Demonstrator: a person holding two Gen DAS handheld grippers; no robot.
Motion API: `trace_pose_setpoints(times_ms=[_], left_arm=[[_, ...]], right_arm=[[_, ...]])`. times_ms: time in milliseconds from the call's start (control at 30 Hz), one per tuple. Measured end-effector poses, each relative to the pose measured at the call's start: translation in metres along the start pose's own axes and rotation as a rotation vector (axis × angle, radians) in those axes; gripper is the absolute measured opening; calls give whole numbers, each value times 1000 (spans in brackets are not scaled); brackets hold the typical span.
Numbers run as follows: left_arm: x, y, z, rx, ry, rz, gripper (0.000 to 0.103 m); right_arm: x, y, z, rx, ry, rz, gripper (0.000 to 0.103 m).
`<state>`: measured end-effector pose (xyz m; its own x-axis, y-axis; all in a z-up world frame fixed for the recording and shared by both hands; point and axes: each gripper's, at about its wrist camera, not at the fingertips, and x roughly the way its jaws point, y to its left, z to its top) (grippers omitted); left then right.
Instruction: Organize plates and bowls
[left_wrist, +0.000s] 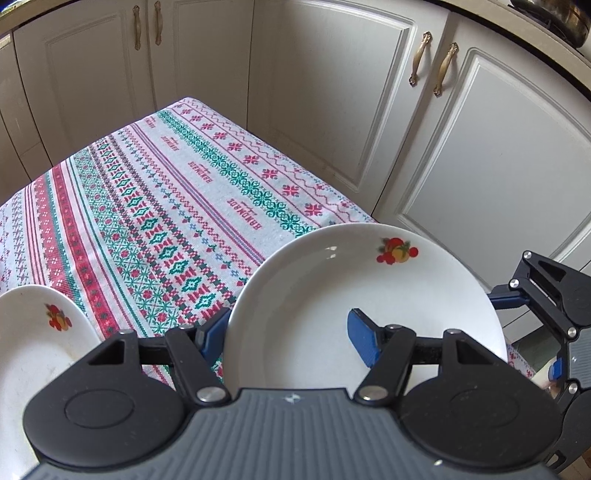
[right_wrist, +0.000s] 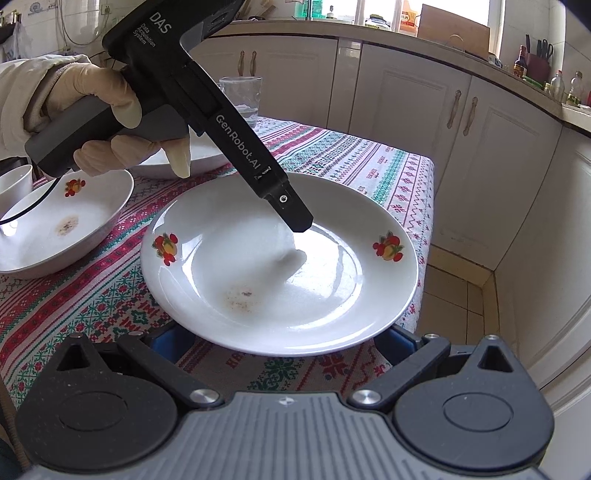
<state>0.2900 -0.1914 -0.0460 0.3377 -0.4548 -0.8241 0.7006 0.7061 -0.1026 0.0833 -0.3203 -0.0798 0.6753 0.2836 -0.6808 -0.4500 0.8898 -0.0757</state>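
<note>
Right wrist view gives me the clearest look at the white glazed ceramic plate with fruit decals (right_wrist: 280, 266): it sits on the patterned-cloth worktop (right_wrist: 388, 166) near its right edge, and in this view its near rim seems to ride a little above the cloth. From the left wrist view, my left hand-held gripper (left_wrist: 288, 334) straddles the plate's rim with jaws spread wide, one blue pad (left_wrist: 364, 338) over the well and the other outside the rim, neither visibly pinching. My right hand-held gripper (right_wrist: 280, 343) is also wide open, its blue pads flanking the near rim, holding nothing. I judge the plate stiff, fairly heavy, slick with glaze and breakable, so I would pinch the flat rim, away from the sloped well, and close firmly. A white shallow bowl with a brown stain (right_wrist: 62, 229) lies just left, with a clear drinking glass (right_wrist: 242, 98) behind.
</note>
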Motion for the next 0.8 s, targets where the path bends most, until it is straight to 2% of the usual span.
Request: trace_pose_setpoints(times_ms=[233, 367, 433, 633, 800], left_arm=[[-11, 1, -2, -8, 0, 25, 70], [-43, -2, -11, 15, -46, 51, 72], [-62, -5, -18, 33, -79, 64, 77], [-119, -16, -57, 85, -164, 122, 85], [-152, -22, -106, 110, -183, 203, 87]], right_arm=[[-2, 4, 1, 7, 9, -7, 103], [-13, 11, -3, 6, 17, -22, 103], [-21, 15, -6, 10, 18, -38, 103], [-52, 39, -7, 46, -15, -50, 103], [-68, 72, 5, 0, -38, -55, 103]])
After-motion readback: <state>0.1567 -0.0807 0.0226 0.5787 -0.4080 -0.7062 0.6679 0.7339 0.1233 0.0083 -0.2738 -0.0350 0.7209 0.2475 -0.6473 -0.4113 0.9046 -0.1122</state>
